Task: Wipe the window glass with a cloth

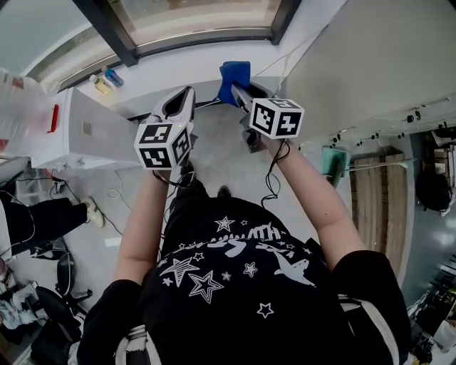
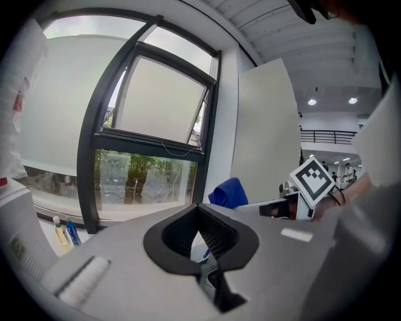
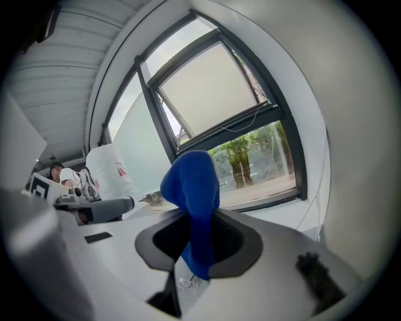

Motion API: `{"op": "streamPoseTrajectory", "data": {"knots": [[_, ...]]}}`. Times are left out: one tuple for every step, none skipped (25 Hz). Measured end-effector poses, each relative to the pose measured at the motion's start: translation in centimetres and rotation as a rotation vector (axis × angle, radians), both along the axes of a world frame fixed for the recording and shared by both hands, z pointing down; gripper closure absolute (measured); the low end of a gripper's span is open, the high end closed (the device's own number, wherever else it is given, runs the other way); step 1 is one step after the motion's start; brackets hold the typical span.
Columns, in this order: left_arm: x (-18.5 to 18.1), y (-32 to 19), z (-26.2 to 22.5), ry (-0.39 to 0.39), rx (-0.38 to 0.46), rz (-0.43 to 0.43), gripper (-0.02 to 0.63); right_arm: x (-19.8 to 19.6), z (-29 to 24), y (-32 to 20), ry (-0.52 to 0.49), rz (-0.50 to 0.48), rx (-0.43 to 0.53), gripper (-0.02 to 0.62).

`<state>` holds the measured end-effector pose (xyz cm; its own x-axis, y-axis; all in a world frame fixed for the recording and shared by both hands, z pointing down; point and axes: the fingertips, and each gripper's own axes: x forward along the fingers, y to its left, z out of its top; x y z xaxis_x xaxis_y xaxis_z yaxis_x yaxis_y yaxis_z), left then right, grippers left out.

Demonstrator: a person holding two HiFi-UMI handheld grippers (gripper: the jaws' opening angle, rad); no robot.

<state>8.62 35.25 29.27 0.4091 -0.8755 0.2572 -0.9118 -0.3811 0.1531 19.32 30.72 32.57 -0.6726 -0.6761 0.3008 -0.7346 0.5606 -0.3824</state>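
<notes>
The blue cloth [image 1: 234,74] is bunched up and pinched in my right gripper [image 1: 236,91], which is shut on it just below the window sill [image 1: 178,71]. In the right gripper view the cloth [image 3: 193,188] stands up out of the gripper [image 3: 197,247], with the window glass [image 3: 257,157] behind it. My left gripper [image 1: 187,96] is held beside it at the left, jaws together and holding nothing. The left gripper view looks over that gripper [image 2: 203,229] to the lower pane [image 2: 144,178], with the cloth [image 2: 229,191] at the right.
Dark window frame bars [image 1: 107,28] cross the glass [image 1: 192,14]. Small bottles [image 1: 107,77] stand on the sill at the left. A white cabinet [image 1: 78,135] stands at the left and a white wall panel [image 1: 370,64] at the right. Someone's legs [image 1: 35,221] show at the far left.
</notes>
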Motion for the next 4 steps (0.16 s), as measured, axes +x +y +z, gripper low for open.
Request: {"op": "streamPoseTrajectory", "data": {"knots": [[0.3, 0.2, 0.0, 0.000, -0.002, -0.001, 0.600, 0.2, -0.1, 0.2, 0.001, -0.005, 0.005, 0.512], [0.7, 0.5, 0.0, 0.000, -0.004, -0.002, 0.600, 0.4, -0.3, 0.5, 0.003, -0.010, 0.009, 0.512], [1.1, 0.7, 0.0, -0.001, -0.005, -0.003, 0.600, 0.7, -0.4, 0.8, 0.004, -0.015, 0.013, 0.512], [1.5, 0.9, 0.1, -0.001, -0.007, -0.003, 0.600, 1.0, -0.4, 1.1, 0.006, -0.020, 0.016, 0.512]]}}
